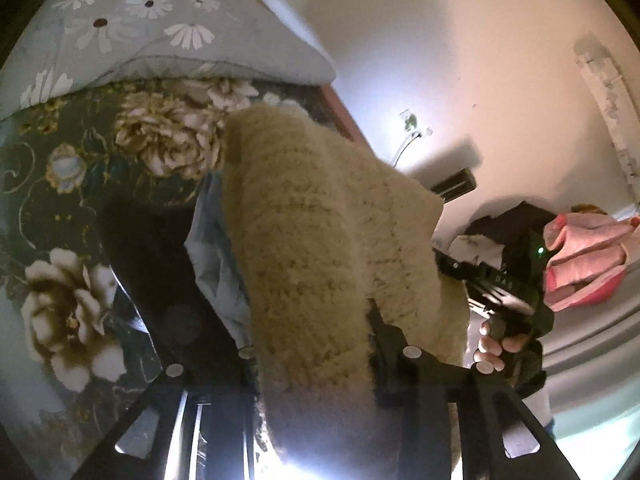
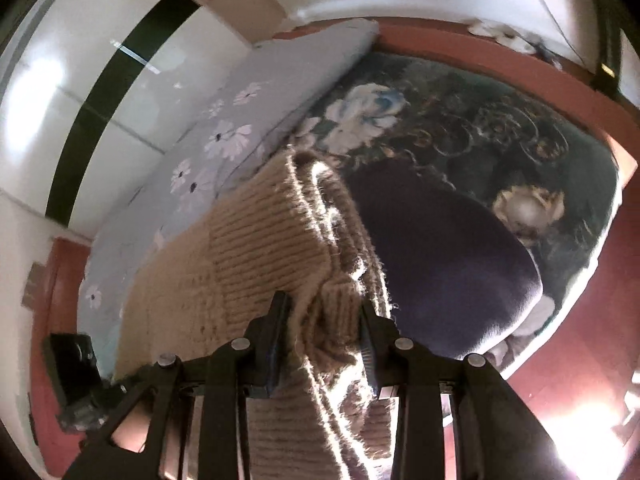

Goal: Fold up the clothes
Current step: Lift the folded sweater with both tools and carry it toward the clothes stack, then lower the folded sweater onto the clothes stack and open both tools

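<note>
A beige knitted sweater hangs lifted above the bed. In the left wrist view it drapes over my left gripper, which is shut on its fuzzy fabric; the fingertips are hidden by the knit. In the right wrist view the sweater's ribbed hem is bunched between the fingers of my right gripper, which is shut on it. The right gripper also shows in the left wrist view, held in a hand at the right. A pale blue garment hangs behind the sweater.
The bed has a dark floral cover with a dark shadow patch. A pale blue daisy-print quilt lies along the far side. A red-brown bed frame, a white wall and a pile of pink and dark clothes are nearby.
</note>
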A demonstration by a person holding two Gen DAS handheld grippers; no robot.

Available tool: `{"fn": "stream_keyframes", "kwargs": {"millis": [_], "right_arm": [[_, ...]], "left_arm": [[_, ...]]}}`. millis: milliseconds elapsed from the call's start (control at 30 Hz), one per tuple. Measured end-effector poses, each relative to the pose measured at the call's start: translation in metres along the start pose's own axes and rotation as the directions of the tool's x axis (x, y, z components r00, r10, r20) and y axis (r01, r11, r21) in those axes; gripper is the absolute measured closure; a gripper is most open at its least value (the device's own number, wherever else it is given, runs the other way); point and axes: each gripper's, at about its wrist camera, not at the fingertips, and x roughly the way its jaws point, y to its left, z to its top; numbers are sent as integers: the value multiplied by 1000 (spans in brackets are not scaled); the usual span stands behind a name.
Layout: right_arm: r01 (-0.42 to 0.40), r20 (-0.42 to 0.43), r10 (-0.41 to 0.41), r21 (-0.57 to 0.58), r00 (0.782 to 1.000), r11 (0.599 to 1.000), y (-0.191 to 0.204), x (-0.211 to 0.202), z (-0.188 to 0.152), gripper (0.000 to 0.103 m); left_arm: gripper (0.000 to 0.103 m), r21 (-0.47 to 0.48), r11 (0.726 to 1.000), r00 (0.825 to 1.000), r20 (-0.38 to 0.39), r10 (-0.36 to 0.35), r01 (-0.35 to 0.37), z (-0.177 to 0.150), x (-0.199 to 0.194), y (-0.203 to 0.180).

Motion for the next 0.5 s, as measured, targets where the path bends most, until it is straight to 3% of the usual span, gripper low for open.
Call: {"fn": "stream_keyframes", "kwargs": {"millis": [133, 233, 333, 433, 500], "right_arm": [[17, -1, -17, -4, 1000, 1000, -1, -7, 1, 69], [34, -1, -34, -19, 999, 999, 2, -7, 1, 68], [47, 11, -47, 13, 999, 999, -1, -8, 3, 65], [44, 20, -45, 44, 999, 998, -4, -9, 6, 65], [68, 30, -69, 40, 997, 997, 0, -13, 7, 65]], "left_arm": [[65, 30, 999, 1000, -7, 24, -24, 2, -1, -11], [59, 63, 997, 998, -41, 38, -35, 7, -12, -20], [44, 101, 992, 995, -55, 87, -81, 8, -26, -21], [43, 179, 972, 988, 18, 151, -151, 2, -48, -24], [43, 227, 948, 973, 104, 204, -223, 1, -62, -33]]}}
